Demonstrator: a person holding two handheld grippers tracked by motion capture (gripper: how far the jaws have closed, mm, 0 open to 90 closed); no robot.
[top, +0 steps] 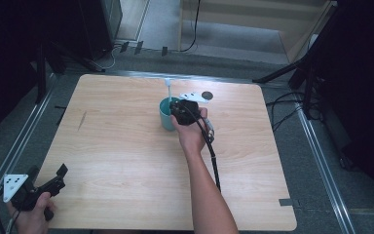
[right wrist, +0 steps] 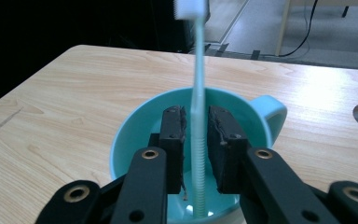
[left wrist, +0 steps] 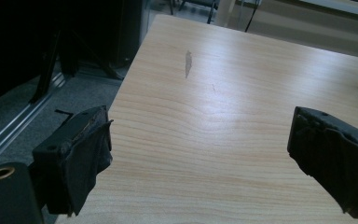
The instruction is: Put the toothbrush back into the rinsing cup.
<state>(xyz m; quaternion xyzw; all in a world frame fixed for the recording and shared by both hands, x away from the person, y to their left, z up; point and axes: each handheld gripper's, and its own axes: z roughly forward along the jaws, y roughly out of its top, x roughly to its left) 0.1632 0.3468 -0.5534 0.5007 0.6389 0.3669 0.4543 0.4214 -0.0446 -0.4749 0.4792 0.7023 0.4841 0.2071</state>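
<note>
The right gripper (right wrist: pixel 196 135) is clamping a pale green plastic toothbrush (right wrist: pixel 198 93) standing inside the turquoise ceramic mug (right wrist: pixel 135 126) below it. The left gripper (left wrist: pixel 200 154) is gaping, holding nothing, over the light wooden table (left wrist: pixel 214 93).

A light wooden table (top: pixel 126 146) with rounded corners carries a teal mug (top: pixel 167 115), standing upright a little beyond the table's middle. A small dark round spot (top: pixel 207 95) lies just beyond and to the right of the mug. Well to the mug's left, a short dark streak (top: pixel 82 120) marks the wood.
</note>
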